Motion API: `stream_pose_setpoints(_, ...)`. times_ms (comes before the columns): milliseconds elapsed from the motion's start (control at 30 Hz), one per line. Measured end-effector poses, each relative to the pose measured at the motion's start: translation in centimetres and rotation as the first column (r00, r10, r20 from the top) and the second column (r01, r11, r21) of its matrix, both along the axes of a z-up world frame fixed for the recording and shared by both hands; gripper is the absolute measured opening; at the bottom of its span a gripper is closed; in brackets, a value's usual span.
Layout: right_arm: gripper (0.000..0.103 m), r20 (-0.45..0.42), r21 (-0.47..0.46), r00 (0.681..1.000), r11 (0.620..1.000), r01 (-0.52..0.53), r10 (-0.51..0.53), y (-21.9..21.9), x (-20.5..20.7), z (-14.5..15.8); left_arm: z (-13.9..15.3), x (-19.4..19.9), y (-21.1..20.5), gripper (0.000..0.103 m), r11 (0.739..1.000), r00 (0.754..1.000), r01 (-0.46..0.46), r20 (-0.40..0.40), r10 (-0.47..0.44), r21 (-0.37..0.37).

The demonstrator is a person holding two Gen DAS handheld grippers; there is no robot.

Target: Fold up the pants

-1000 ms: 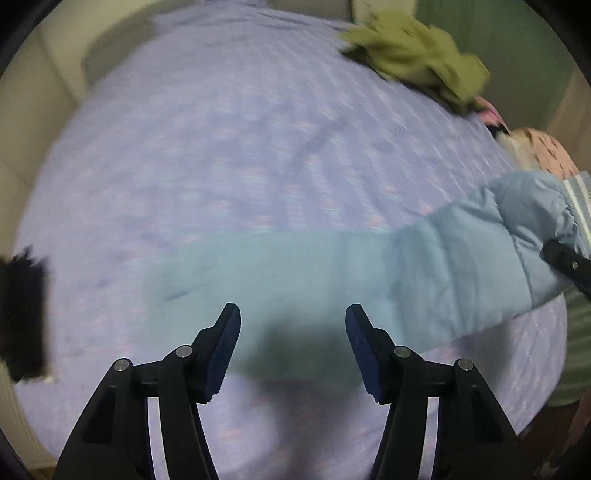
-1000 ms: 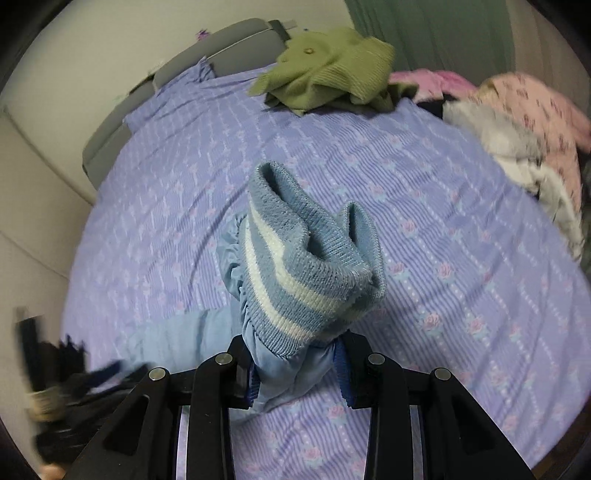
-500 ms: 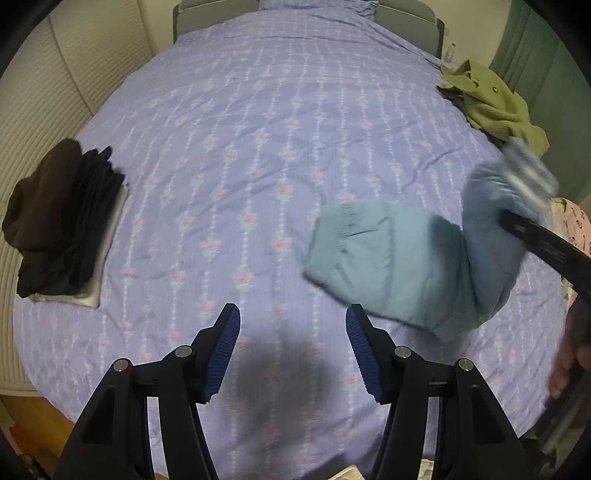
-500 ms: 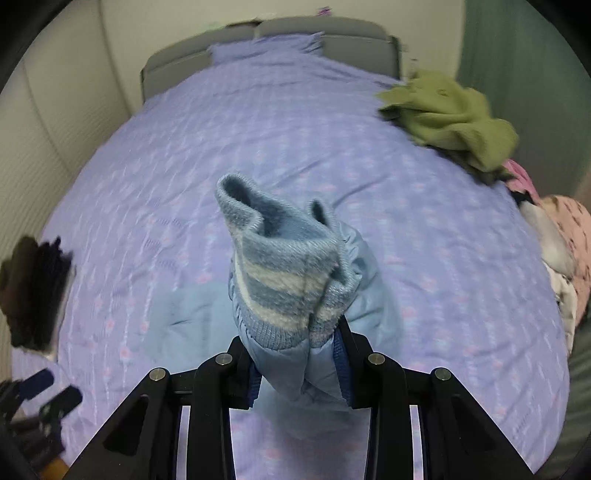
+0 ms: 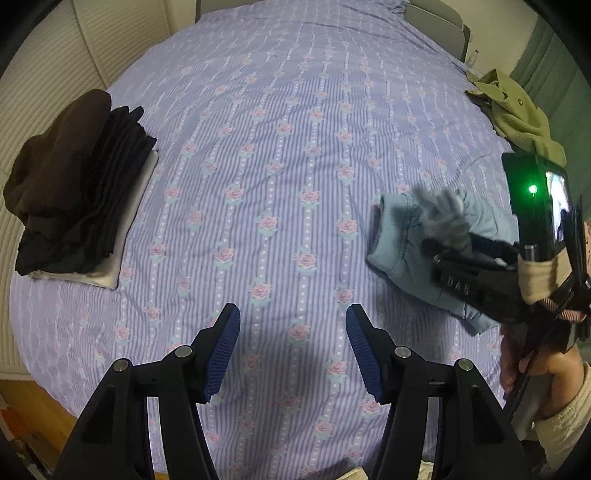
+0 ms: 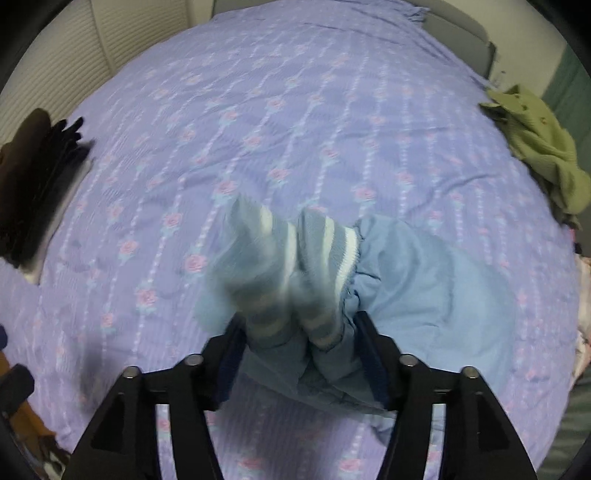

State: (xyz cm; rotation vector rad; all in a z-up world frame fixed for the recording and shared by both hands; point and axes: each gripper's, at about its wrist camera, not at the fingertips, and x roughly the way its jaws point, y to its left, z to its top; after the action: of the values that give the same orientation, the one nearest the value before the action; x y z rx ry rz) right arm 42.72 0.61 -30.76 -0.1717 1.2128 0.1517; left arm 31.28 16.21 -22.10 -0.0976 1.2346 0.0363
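A bed point(image 5: 295, 147) with a lilac rose-striped cover fills the room; beside its left edge a ribbed white wall point(image 5: 48, 85), a grey headboard point(image 5: 436, 18) behind, green curtain point(image 5: 546, 74) right.

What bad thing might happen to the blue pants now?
1. The right gripper pinches only the striped cuffs of the light blue pants, so the bunched rest may flop and spoil the fold.
2. The left gripper is open over the bedspread, holding nothing, so the far end may slide instead of staying flat.
3. A wide swing might knock the dark folded stack.
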Motion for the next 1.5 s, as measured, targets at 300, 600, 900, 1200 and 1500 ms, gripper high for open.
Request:
stream_pose_setpoints(300,0.073,-0.124,0.257,0.992,0.966,0.013,0.019,-1.7,-0.3,1.0,0.0,0.9,1.2,0.059,0.999,1.000,-0.026,0.014,0.026,-0.031)
stream_pose_setpoints(600,0.073,-0.058,0.499,0.998,0.865,0.053,-0.028,-5.2,-3.4,8.3,1.4,1.6,-0.1,0.060,0.998,0.997,-0.002,0.077,0.008,-0.067)
stream_pose_setpoints(900,0.077,0.141,0.344,0.933,0.900,0.268,-0.332,-16.1,-7.2,12.7,2.5,1.9,-5.6,0.080,0.985,0.989,0.098,0.127,-0.080,-0.143)
stream_pose_setpoints(1200,0.078,-0.032,0.392,0.833,0.760,0.519,-0.552,-26.3,-8.5,6.4,1.4,3.7,-11.5,0.091,0.984,0.988,0.133,0.100,-0.121,-0.122)
stream_pose_setpoints(1500,0.078,-0.268,0.505,0.803,0.633,0.588,-0.532,-27.6,-6.1,-2.5,-1.9,6.9,-13.1,0.092,0.988,0.999,0.031,-0.001,-0.032,-0.149)
